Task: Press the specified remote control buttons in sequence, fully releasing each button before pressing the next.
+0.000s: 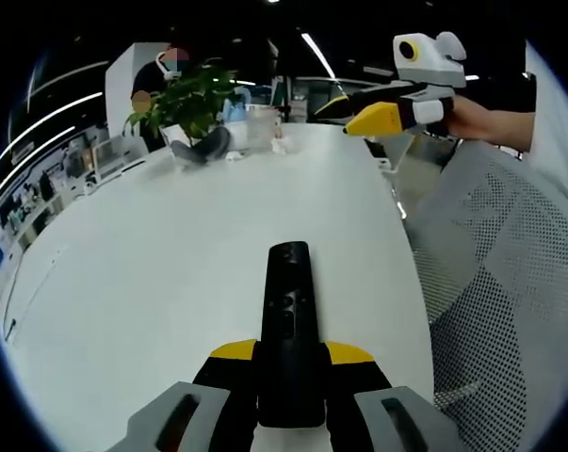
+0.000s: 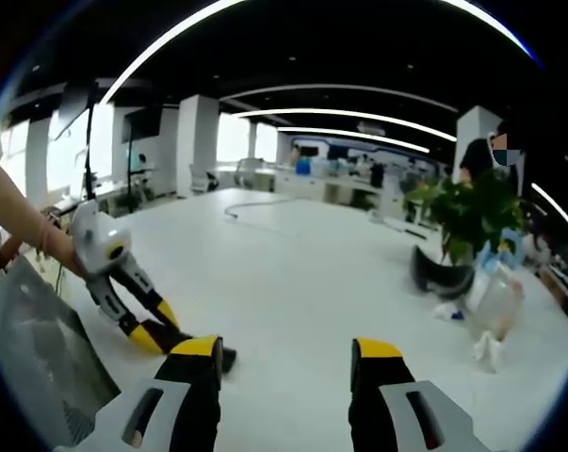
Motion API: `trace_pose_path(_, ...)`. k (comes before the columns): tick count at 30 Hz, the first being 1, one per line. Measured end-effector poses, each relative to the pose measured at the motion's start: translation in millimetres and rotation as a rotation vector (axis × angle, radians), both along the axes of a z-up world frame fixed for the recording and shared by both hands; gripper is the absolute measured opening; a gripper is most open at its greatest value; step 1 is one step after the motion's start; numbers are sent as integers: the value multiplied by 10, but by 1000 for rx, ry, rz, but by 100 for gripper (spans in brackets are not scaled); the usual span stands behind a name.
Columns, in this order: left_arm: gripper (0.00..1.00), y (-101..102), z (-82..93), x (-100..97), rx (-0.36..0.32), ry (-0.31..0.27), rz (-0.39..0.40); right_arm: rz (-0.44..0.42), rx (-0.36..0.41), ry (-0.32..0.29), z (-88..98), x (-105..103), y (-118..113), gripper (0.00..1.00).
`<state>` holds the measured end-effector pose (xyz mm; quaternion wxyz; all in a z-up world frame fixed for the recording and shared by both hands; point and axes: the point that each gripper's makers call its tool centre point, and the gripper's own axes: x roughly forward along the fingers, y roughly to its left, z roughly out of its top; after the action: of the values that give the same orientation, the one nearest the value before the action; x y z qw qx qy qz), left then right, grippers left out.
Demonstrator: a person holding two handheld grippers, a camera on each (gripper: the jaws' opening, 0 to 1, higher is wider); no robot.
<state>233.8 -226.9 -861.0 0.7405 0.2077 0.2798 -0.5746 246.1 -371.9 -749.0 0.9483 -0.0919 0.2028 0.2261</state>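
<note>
A black remote control [image 1: 288, 315] lies lengthwise on the white table [image 1: 161, 273], buttons up. My left gripper [image 1: 291, 354] is shut on its near end, one yellow-tipped jaw on each side. In the right gripper view that left gripper [image 2: 156, 330] sits low at the left, held by a hand, with the remote's dark end [image 2: 225, 358] poking out. My right gripper [image 2: 288, 363] is open with nothing between its jaws, above the table. In the left gripper view the right gripper [image 1: 382, 115] hovers at the upper right in a person's hand, well beyond the remote.
A potted plant [image 1: 185, 99] and a dark rounded object [image 1: 203, 149] stand at the table's far end, with a clear plastic container [image 2: 495, 301] beside them. A white mesh chair [image 1: 495, 282] sits along the table's right edge. Office desks fill the background.
</note>
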Motion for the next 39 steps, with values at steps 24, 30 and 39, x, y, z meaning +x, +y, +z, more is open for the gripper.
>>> trace_pose_path(24,25,6,-7,-133,20,5,-74,-6,7,2,-3,-3,-7,52)
trace_pose_path(30,25,13,-2,-166,26,9,-111,-7,9,3,-3,-2,-8,52)
trace_pose_path(39,25,32,-7,-227,70,7,-190,5,5,14,-32,-4,12,52)
